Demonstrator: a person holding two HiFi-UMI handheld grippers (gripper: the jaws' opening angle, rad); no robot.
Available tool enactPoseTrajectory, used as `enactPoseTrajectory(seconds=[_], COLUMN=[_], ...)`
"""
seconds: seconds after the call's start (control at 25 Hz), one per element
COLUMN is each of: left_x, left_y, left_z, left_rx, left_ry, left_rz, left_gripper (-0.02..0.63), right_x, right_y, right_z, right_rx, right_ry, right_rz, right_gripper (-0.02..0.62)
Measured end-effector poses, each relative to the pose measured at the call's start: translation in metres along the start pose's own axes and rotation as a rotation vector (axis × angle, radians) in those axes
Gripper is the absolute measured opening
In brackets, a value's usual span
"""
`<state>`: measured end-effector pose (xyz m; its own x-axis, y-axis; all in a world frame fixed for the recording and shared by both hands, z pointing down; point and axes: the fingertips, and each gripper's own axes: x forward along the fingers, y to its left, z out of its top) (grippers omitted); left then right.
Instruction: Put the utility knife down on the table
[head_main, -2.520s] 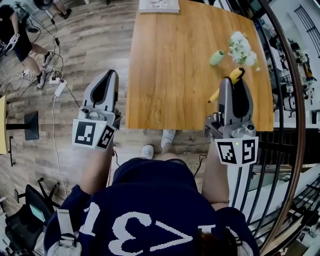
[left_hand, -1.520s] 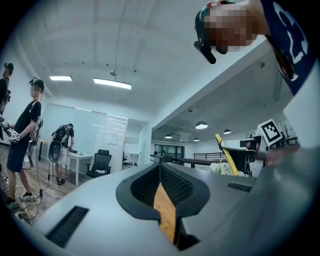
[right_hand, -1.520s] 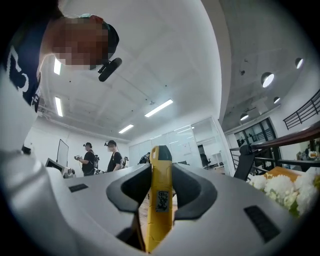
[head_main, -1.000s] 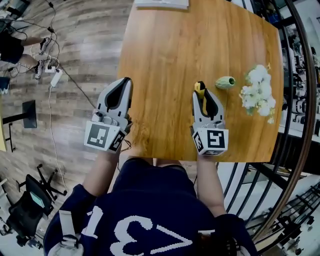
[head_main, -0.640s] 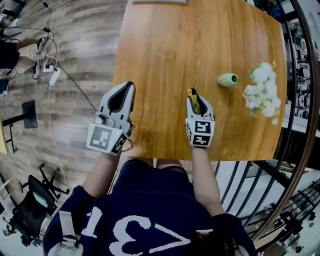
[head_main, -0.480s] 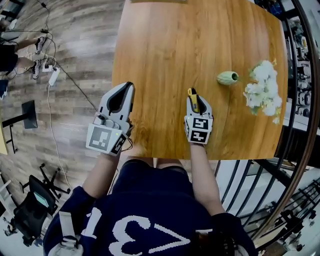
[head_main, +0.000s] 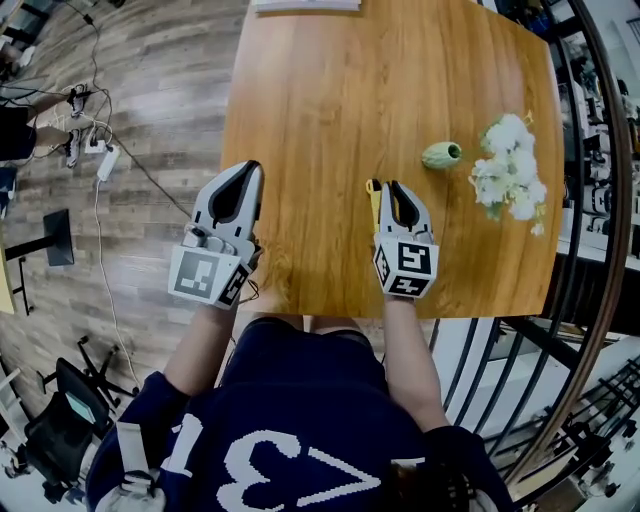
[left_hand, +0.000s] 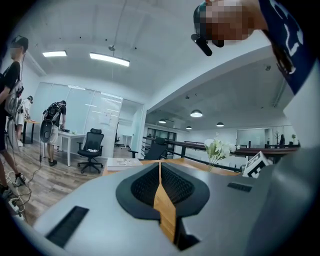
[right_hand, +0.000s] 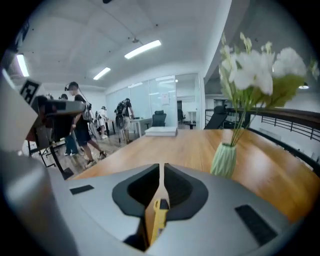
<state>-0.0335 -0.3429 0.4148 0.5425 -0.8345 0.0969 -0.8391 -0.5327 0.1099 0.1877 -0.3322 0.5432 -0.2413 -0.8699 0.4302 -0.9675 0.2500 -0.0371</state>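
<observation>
Nearest, at the front-left edge of the wooden table: left gripper, jaws pressed together with nothing between them, idle. Just to its right, over the near part of the tabletop: right gripper, jaws drawn in to a thin slit, pinching the yellow utility knife low between them (from the head view, a short yellow bar showing beside the jaw tips). Held low over the wood; contact between knife and table not decidable from either view.

Farther on and to the right: small green vase, with white flowers just beside it. At the far edge: stack of white paper.

Progress, as judged: carrying and lowering largely done, release not yet made. Left to do: spreading the jaws, then lifting clear without dragging the knife along.
</observation>
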Motion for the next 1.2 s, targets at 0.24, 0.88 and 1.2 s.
enactPoseTrajectory(seconds=[0.24, 0.88, 1.2], left_x=[-0.006, -0.011, -0.014], left_y=[0.003, -0.001, -0.001], left_z=[0.042, 0.118, 0.124], left_rx=[0.033, 0.082, 0.094], left_ry=[-0.072, -0.19, -0.197], left_rz=[0.01, 0.014, 0.016], left_gripper=[0.023, 0.023, 0.023], right_x=[-0.053, -0.139, -0.139], right_y=[0.0, -0.015, -0.01], right_z=[0.113, 0.248, 0.249], right_rx=[0.057, 0.073, 0.074], right_ry=[-0.317, -0.632, -0.623], right_rz=[0.038, 0.033, 0.049], right_gripper=[0.031, 0.028, 0.026])
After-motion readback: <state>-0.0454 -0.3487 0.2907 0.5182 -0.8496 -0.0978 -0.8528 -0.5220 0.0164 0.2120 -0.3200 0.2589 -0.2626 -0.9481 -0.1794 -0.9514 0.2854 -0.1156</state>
